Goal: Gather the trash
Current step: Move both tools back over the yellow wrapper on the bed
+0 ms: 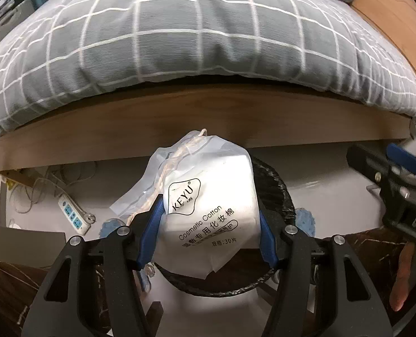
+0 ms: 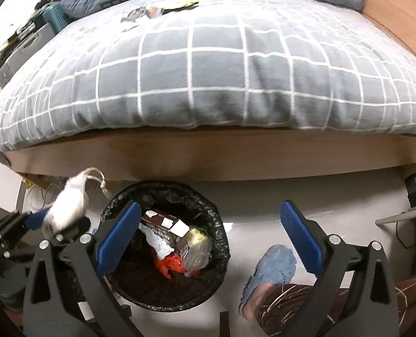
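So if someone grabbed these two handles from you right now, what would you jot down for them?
Left gripper: jaws shut on the white plastic pack of cosmetic cotton pads, held above the round bin with the black liner.
Right gripper: jaws open, holding nothing, above the bin and the floor beside it.
Done: crumpled wrappers, including a red one, already lie in the bin.
Left: release the pack into the bin. A few scraps show at the far side of the grey checked duvet; they may need collecting.

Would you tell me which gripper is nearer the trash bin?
Left. The left gripper holds the cotton pack directly over the bin; the right gripper is open, above its right side.
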### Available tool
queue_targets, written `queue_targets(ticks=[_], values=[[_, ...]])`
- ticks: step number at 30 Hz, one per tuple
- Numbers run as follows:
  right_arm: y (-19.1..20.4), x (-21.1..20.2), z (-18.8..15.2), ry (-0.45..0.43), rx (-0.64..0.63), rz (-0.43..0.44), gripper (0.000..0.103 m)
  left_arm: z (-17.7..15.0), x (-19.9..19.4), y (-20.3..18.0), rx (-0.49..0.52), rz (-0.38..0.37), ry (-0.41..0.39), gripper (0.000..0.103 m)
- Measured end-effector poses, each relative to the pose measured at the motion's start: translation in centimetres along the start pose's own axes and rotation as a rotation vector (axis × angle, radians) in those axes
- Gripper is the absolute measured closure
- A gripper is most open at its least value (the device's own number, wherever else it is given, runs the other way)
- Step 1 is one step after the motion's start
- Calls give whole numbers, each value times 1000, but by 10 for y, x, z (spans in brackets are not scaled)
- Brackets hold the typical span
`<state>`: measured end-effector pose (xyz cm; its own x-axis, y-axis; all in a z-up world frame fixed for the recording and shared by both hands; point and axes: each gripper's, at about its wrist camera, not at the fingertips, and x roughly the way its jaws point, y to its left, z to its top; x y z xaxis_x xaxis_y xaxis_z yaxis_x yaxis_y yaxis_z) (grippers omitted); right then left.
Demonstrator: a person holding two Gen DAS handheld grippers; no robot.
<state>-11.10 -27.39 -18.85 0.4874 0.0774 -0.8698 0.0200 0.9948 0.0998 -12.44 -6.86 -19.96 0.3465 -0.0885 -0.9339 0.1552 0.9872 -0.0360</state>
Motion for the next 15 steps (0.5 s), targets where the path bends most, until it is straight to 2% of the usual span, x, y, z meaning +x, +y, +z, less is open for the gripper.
queue_targets(ticks=[5,6,8,15], values=[[2,-14,7,-27,7,3,8,-1,-3,-5,18,-3,-12,41],[3,-16,9,-34,10,6,8,-2,-5,-4,16,-1,-16,38],[3,-19,11,-42,15,9,8,-2,-10,-3,14,15,-34,20],[14,-21,16,-70,-2,-4,8,3,-28,3,21,58,-79,9]])
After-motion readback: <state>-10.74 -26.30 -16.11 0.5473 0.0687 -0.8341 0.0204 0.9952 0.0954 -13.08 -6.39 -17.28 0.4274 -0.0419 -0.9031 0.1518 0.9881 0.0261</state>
